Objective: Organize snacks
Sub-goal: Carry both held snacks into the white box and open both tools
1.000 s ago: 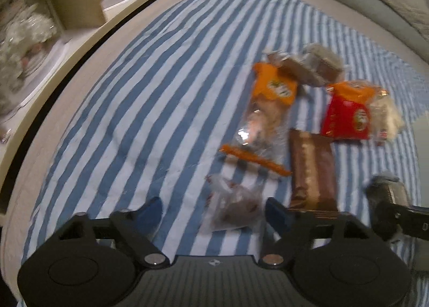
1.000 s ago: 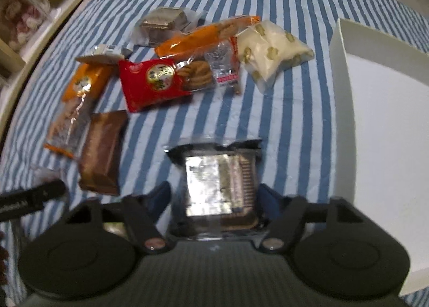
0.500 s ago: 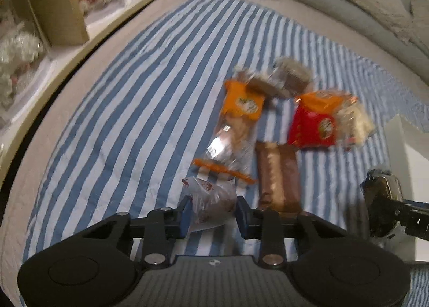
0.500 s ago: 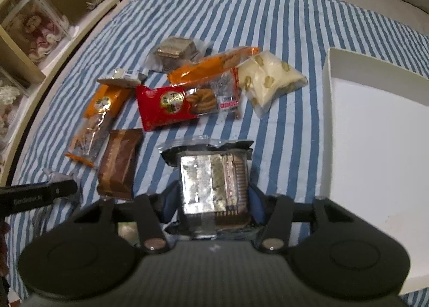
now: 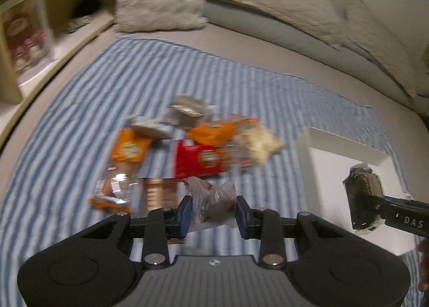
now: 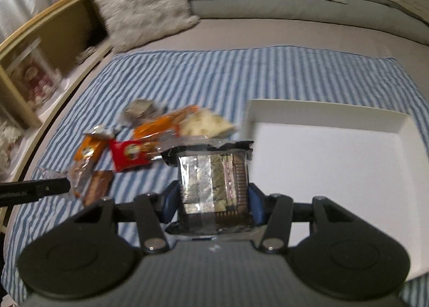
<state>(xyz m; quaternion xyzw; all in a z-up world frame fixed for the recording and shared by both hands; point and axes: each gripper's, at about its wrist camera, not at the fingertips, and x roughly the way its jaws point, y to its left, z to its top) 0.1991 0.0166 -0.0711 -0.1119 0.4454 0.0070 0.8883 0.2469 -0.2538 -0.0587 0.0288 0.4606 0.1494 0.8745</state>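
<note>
My left gripper (image 5: 213, 211) is shut on a small clear packet with a brown snack (image 5: 214, 203), lifted off the striped blanket. My right gripper (image 6: 213, 201) is shut on a dark clear-wrapped packet of biscuits (image 6: 214, 179), held above the blanket beside the white tray (image 6: 329, 151). That same biscuit packet (image 5: 362, 199) shows at the right of the left wrist view, over the white tray (image 5: 346, 156). Loose snacks lie in a heap: a red pack (image 5: 202, 159), an orange pack (image 5: 130, 148), a brown bar (image 5: 159, 194), a pale pack (image 5: 258, 143).
The blue-and-white striped blanket (image 6: 203, 76) covers a grey bed. A furry cushion (image 6: 144, 3) and pale bedding lie at the far end. A wooden shelf unit (image 6: 32, 65) with boxes runs along the left side.
My left gripper shut on the brown-snack packet and lifted it. My right gripper tightened on the biscuit packet and raised it. Both views now look further up the bed.
</note>
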